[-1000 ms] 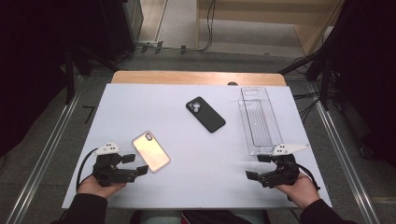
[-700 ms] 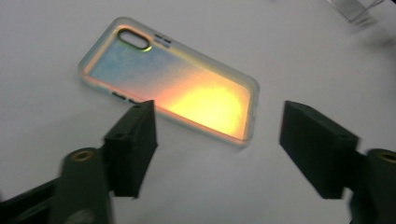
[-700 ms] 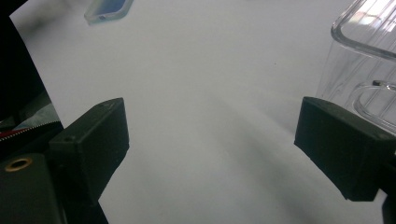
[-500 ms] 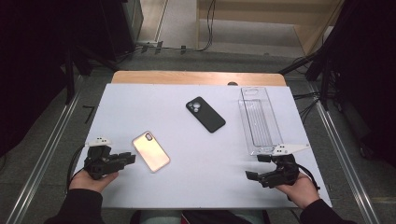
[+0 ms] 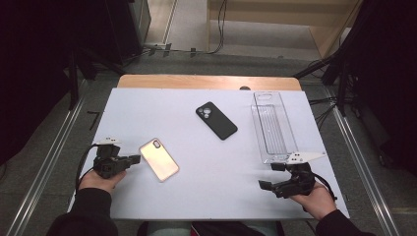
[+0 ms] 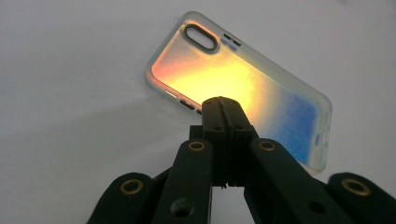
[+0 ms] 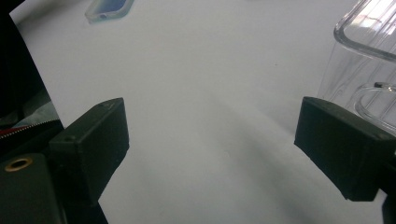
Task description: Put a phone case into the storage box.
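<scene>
iridescent case (image 5: 159,160) lies flat on the white table (image 5: 147,105), back up, camera cutout toward the far end, near the front-left part of the board. in the left gripper view the case (image 6: 243,88) shows orange to yellow to blue along its length.

left gripper (image 5: 129,161) held low at the table's left side, jaws pointing at the case's near long edge. its jaws have just been closing and now meet tip to tip, nothing between them; in the left gripper view the left gripper (image 6: 224,105) has its closed tips in front of the case's edge. touching or just short: cannot tell.

right gripper (image 5: 271,176) at the front-right, resting near the table edge, jaws spread wide and empty. right gripper view: right gripper (image 7: 210,135) with bare table between the jaws, clear tray (image 7: 369,56) just beside one jaw, a corner of the case (image 7: 108,8) far off.

clear tray (image 5: 273,125) lies lengthwise on the right side, its near end just beyond the right gripper. black case (image 5: 216,120) lies mid-table, back up, well apart from both grippers.
</scene>
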Demonstrator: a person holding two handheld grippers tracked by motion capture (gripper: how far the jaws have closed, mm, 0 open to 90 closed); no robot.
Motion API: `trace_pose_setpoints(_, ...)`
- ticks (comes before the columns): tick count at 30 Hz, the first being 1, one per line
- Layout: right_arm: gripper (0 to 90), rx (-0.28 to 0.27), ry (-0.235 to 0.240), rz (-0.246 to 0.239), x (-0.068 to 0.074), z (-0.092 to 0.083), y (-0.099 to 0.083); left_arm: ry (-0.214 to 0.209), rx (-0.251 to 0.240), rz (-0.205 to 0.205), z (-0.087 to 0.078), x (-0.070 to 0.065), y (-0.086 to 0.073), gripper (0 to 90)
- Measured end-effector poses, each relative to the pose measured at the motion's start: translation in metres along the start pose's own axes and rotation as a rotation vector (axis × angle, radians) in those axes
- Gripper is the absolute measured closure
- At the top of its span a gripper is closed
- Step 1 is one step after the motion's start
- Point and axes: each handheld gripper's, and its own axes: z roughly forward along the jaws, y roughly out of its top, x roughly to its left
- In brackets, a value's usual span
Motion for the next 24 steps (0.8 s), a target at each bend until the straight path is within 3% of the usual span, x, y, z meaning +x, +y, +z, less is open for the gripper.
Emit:
trace_pose_setpoints(7,8.3,-0.003,-0.001,0.003,0.0,-0.001,0.0,0.032,0.061,-0.009,0.021,0.003,0.004,90.0)
trace_pose_setpoints(14,8.3,0.0,0.002,0.001,0.0,0.0,0.0,0.043,0.044,-0.007,0.032,0.001,0.013,90.0)
trace_pose_setpoints(16,8.4,0.0,0.0,0.003,0.0,-0.001,0.0,0.059,0.043,0.004,0.037,-0.001,0.018,90.0)
trace_pose_setpoints(24,8.3,0.001,0.0,0.003,0.0,-0.001,-0.001,0.057,0.038,0.035,0.048,-0.006,0.028,90.0)
